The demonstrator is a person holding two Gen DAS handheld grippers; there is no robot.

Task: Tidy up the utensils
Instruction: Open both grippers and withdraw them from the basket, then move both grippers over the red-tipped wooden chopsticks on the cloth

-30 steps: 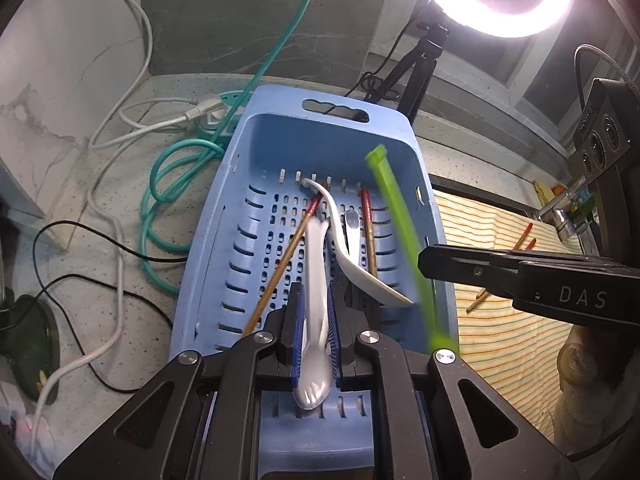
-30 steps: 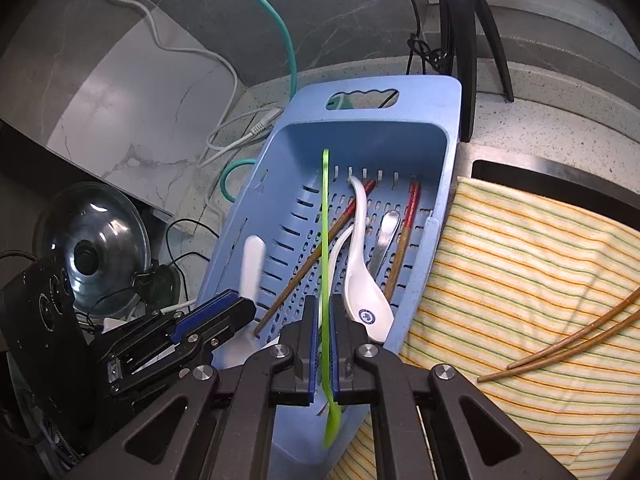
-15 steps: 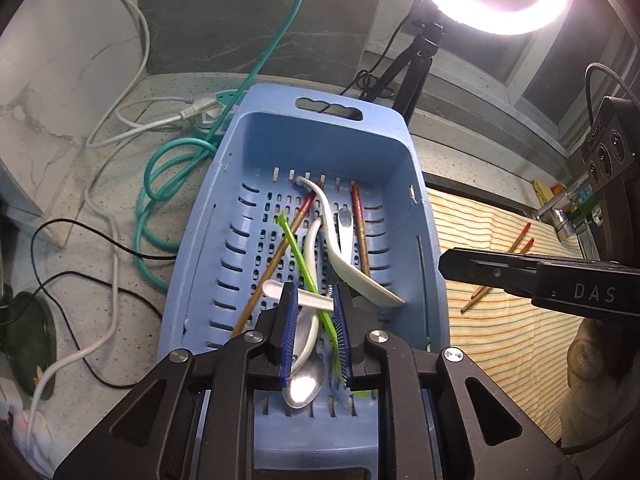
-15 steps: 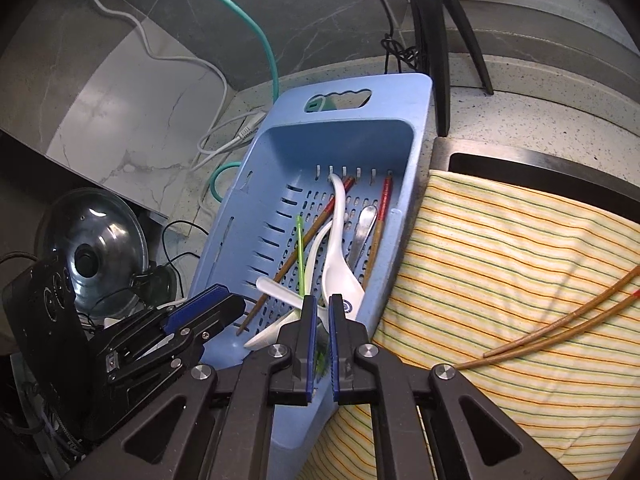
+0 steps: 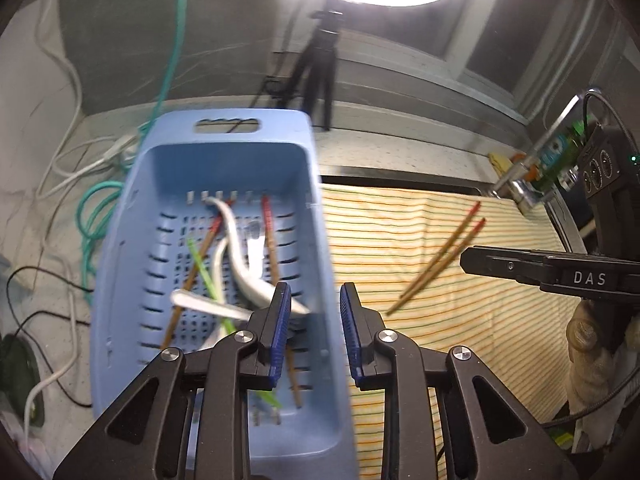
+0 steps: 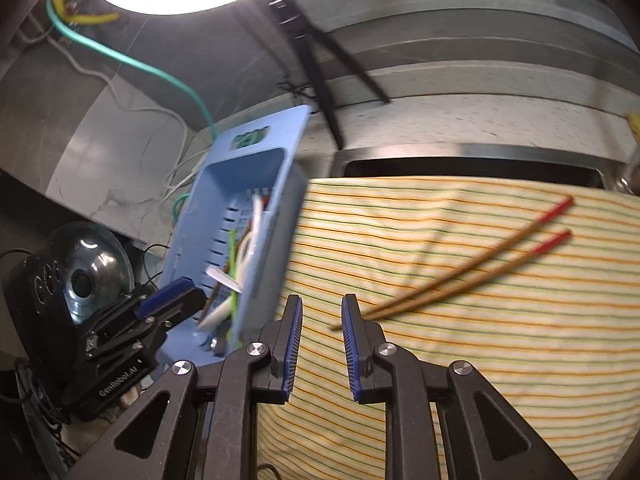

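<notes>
Grippers angled down, L gripper (image 5: pixel 313 322) jaws just opening, empty over basket (image 5: pixel 120 240), R gripper (image 6: pixel 321 334) likewise over cloth (image 6: pixel 480 340).

The basket (image 5: pixel 120 280) stands on the worktop (image 5: pixel 52 312). In the basket lie spoons (image 5: pixel 236 248) and chopsticks (image 5: pixel 269 236), crossing. Right of the basket, touching it, spreads the cloth (image 5: pixel 460 344), bearing two chopsticks (image 5: pixel 440 260). Cables (image 5: pixel 92 208) coil left of the basket.

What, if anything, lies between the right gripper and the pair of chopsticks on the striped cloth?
Nothing visible. The right gripper is open and empty, and only bare striped cloth separates it from the chopsticks.
</notes>
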